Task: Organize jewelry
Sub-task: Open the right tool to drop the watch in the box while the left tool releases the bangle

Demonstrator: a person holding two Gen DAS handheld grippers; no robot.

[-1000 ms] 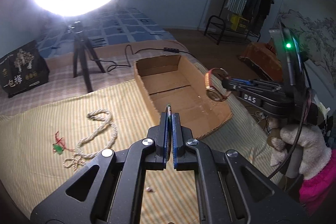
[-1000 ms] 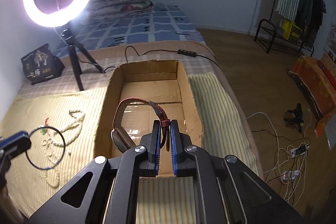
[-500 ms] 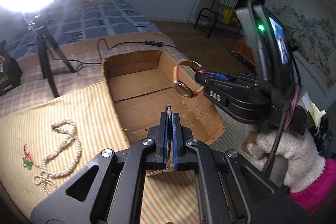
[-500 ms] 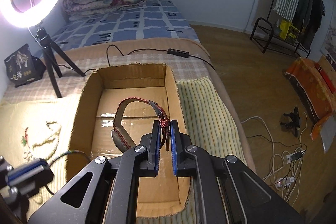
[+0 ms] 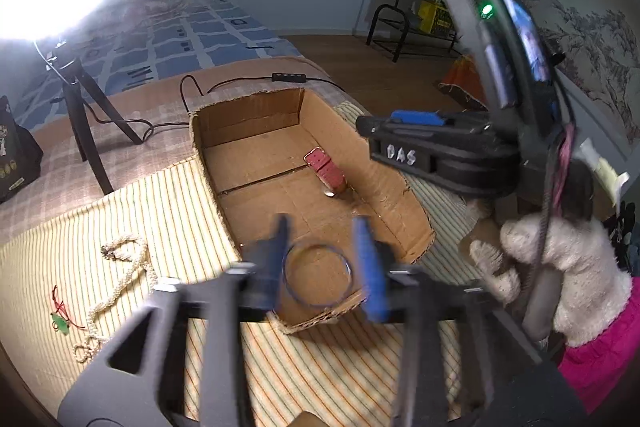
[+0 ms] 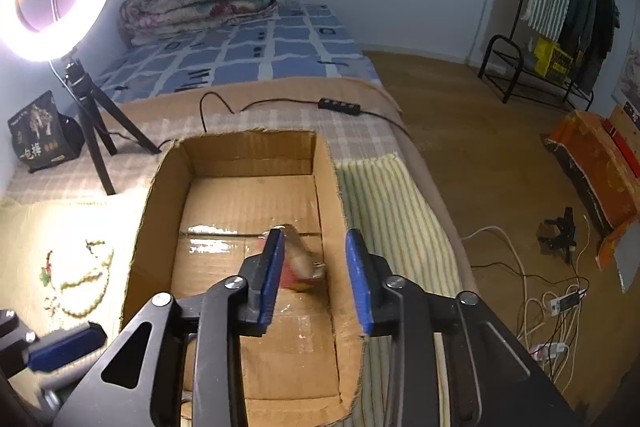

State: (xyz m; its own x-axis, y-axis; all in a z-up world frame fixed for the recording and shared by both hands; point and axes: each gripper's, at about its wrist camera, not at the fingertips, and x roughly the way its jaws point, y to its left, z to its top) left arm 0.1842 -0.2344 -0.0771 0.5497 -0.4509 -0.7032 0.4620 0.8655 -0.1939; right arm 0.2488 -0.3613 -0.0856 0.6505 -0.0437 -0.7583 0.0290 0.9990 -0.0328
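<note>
A: What moved since the earlier frame?
B: Both items dropped. The left gripper [image 5: 320, 259] and right gripper [image 6: 314, 267] are opening, released; bangle [image 5: 318, 275] and watch [image 5: 325, 173] lie in the box [image 6: 248, 155].

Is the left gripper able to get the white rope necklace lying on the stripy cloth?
Probably yes. The necklace lies in the open on the striped cloth, outside the cardboard box, with nothing covering it. The left gripper is opening above the box, letting go of the thin ring, so its fingers should be free.
</note>
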